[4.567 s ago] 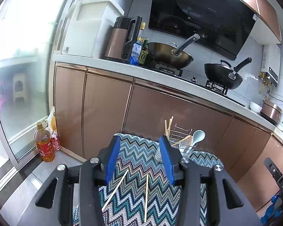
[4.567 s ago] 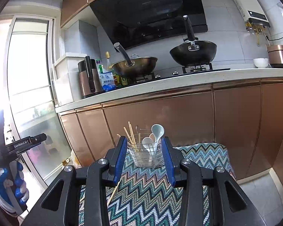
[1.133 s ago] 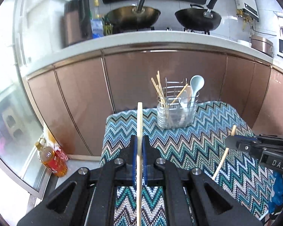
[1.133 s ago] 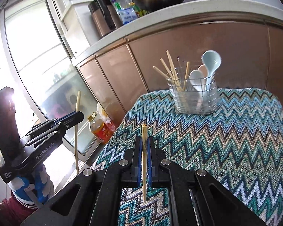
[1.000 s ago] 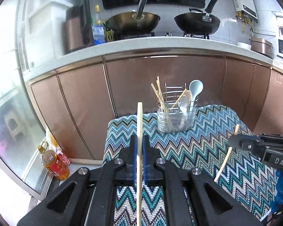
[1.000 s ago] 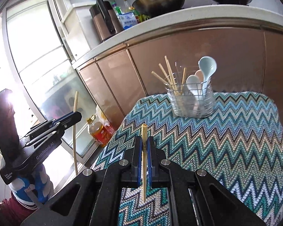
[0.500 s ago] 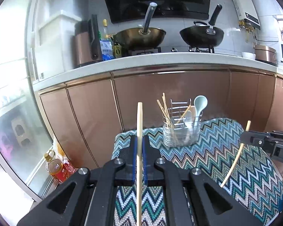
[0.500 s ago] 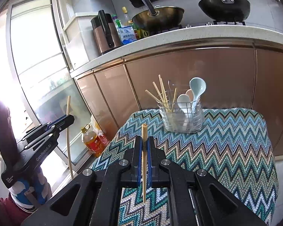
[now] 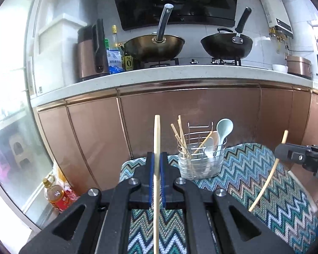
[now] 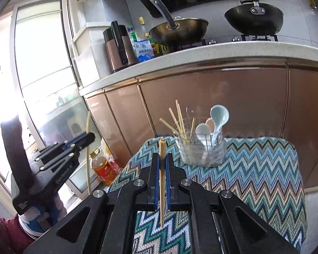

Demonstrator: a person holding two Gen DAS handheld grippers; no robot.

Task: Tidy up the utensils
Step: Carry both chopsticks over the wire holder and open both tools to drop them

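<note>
On the left, the left gripper (image 9: 156, 165) has its blue-padded jaws pinching a pale wooden chopstick (image 9: 156, 139) near its middle, held upright in the air over the near left edge of the small counter covered in a blue-green zigzag knitted cloth (image 9: 265, 182). So thin a stick held at one narrow point could pivot or slip between the pads as it is tilted toward the holder, and it might then fall to the floor beside the amber oil bottle (image 9: 57, 196), which stands below the counter's left edge.

Further right, at the back of the counter, stands the clear glass utensil holder with a wire rack (image 9: 201, 160). It already carries several thin wooden chopsticks (image 9: 180, 133) leaning left and pale blue and white ceramic spoons (image 9: 220, 133) leaning right. These splayed sticks and spoon bowls crowd the mouth; a chopstick brought down at an angle could strike them, glance off the rim, or nudge the light holder toward the copper-coloured cabinet doors (image 9: 201, 110) just behind it.

At the right, the right gripper (image 10: 162, 167) likewise pinches a second, darker bamboo chopstick (image 10: 162, 169) upright, short above the jaws and longer below. Both grippers aim at one small opening, so going in together risks the two tools or sticks knocking each other. One at a time looks safer, I judge.
</note>
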